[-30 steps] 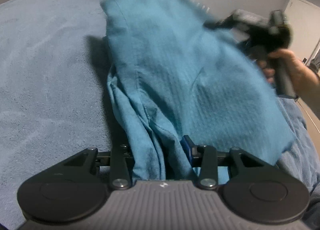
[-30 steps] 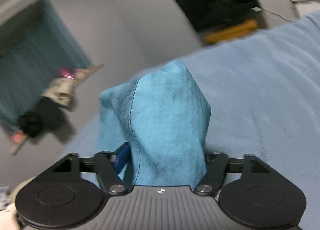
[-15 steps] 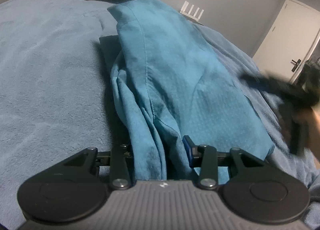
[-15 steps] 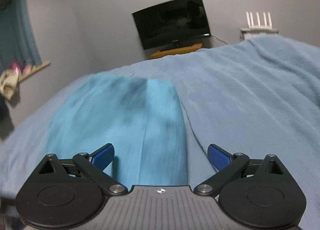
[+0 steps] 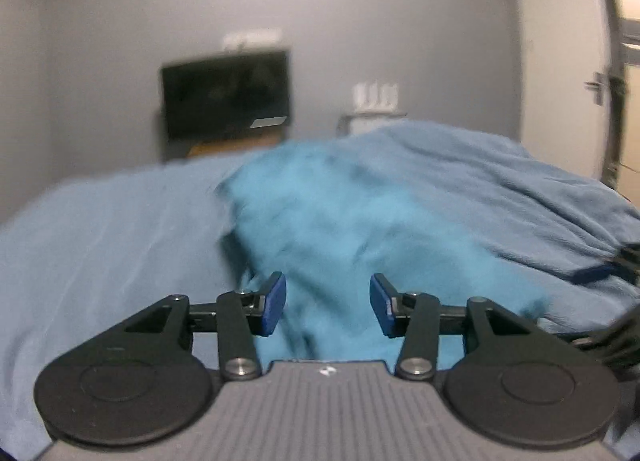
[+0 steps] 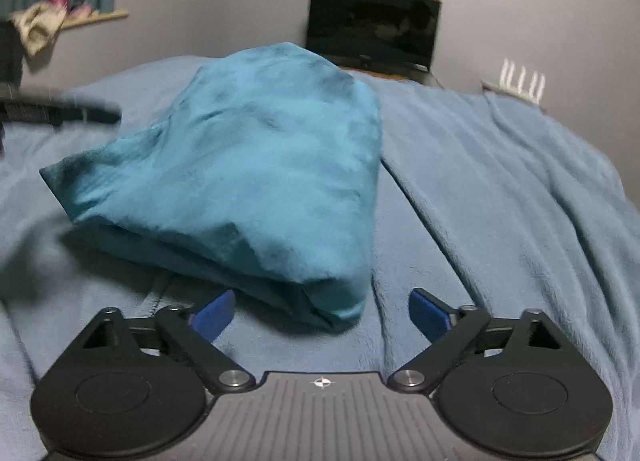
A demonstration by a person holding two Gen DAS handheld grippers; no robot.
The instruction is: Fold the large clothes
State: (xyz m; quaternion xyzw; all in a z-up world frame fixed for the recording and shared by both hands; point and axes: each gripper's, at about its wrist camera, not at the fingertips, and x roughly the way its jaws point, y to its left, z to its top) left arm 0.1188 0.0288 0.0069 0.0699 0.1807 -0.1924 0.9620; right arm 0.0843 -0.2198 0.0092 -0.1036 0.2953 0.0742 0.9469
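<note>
Cloth, teal and folded into a thick bundle, lies on the bed over a pale blue blanket (no box or basket shows in either view). The right hand-held gripper stands wide, its jaws having just narrowed a little, nothing between its blue pads; the bundle's near corner lies just beyond them. The left hand-held gripper has just been opening and stands partly apart, pads clear of the cloth seen blurred beyond them. A dark TV hangs on the far wall.
</note>
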